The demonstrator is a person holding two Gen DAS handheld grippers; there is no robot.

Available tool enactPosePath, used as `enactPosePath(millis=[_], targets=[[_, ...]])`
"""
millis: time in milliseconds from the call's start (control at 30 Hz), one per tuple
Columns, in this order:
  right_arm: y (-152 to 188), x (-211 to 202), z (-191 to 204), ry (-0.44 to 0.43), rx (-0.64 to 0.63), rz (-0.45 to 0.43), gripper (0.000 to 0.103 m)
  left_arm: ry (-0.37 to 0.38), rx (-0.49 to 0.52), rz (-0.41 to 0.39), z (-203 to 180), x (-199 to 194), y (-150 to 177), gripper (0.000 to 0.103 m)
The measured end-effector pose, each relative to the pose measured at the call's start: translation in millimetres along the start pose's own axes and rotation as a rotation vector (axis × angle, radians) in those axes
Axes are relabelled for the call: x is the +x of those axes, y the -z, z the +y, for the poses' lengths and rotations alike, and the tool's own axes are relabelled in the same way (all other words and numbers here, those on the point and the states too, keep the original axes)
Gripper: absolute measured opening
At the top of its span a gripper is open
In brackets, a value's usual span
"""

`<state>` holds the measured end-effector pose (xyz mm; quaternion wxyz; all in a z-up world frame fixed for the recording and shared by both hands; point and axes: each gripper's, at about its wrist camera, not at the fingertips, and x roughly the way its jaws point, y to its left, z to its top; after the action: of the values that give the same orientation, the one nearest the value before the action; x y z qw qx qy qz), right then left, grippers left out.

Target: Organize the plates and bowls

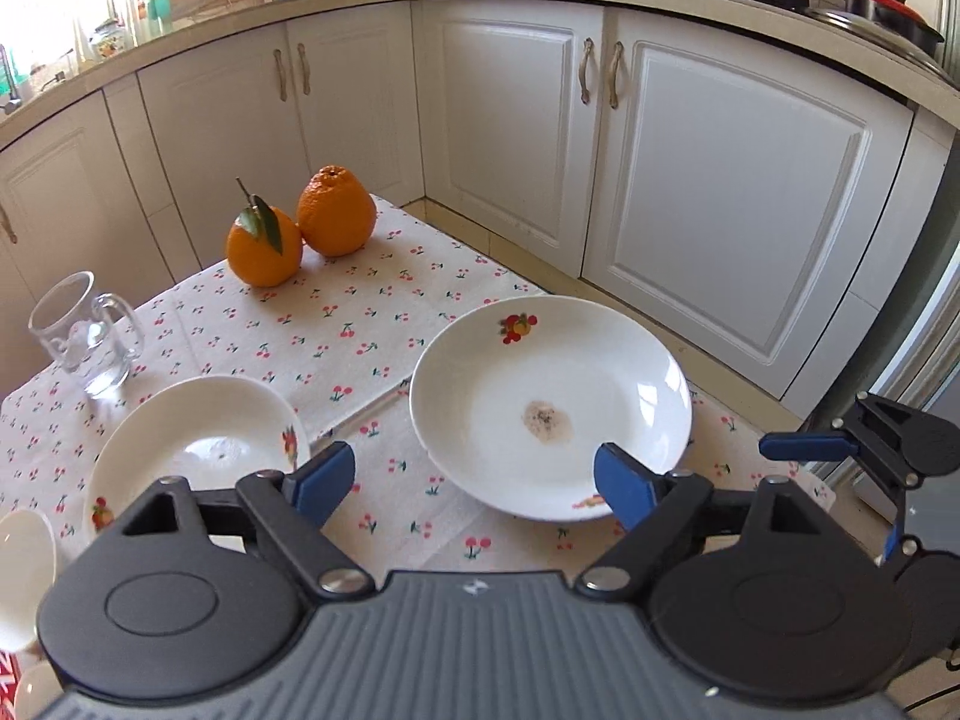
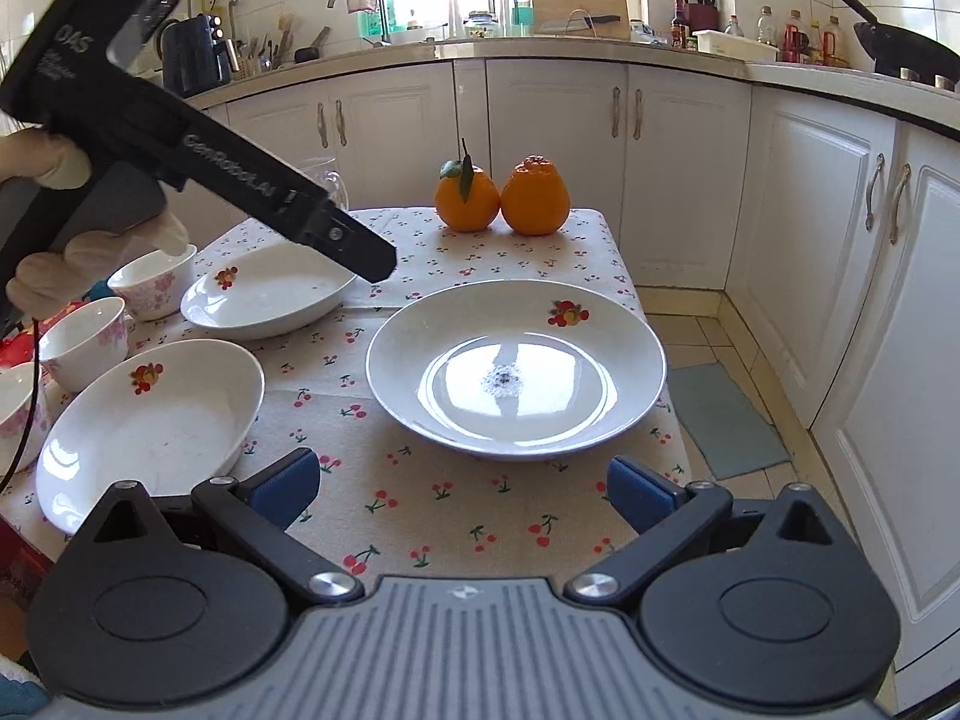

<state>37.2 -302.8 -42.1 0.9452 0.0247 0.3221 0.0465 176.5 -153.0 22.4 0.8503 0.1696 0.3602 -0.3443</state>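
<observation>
A white deep plate with a fruit motif and a small stain at its centre lies on the cherry-print cloth. My left gripper is open above the cloth, its right finger over that plate's near rim, nothing between the jaws. My right gripper is wide open and empty just short of the same plate. Two more white plates lie to the left; one of them shows beside my left finger. Three pink-flowered cups stand at the far left.
Two oranges sit at the table's far end, with a glass mug at the left. White cabinets lie beyond the table, with a floor mat at its right. A gloved hand holds the left gripper.
</observation>
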Motion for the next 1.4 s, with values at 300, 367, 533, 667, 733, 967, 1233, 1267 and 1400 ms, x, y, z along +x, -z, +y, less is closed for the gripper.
enactPosePath(millis=[300, 367, 533, 667, 733, 967, 1233, 1267, 1400], targets=[[11, -2, 13, -0.067, -0.004, 0.035, 0.103, -0.141, -0.091, -0.074, -8, -57, 97, 0.087], [11, 0, 16, -0.082, -0.012, 0.04, 0.103, -0.176, -0.106, -0.062, -9, -65, 116, 0.087], [10, 5, 27, -0.116, -0.043, 0.053, 0.103, -0.251, -0.156, -0.039, -7, -86, 156, 0.09], [9, 10, 32, -0.161, -0.038, 0.071, 0.103, -0.268, -0.198, -0.016, -6, -90, 176, 0.09], [8, 13, 35, -0.174, -0.045, 0.082, 0.103, -0.273, -0.193, -0.01, -8, -89, 184, 0.09], [-3, 20, 42, -0.237, -0.072, 0.11, 0.103, -0.269, -0.18, 0.004, -8, -73, 194, 0.09], [-28, 39, 55, -0.331, -0.131, 0.147, 0.103, -0.254, -0.225, -0.007, 1, -60, 196, 0.09], [-31, 42, 58, -0.337, -0.144, 0.151, 0.103, -0.252, -0.226, -0.01, 1, -60, 196, 0.089], [-41, 52, 68, -0.367, -0.2, 0.168, 0.103, -0.25, -0.228, -0.013, 0, -58, 197, 0.089]])
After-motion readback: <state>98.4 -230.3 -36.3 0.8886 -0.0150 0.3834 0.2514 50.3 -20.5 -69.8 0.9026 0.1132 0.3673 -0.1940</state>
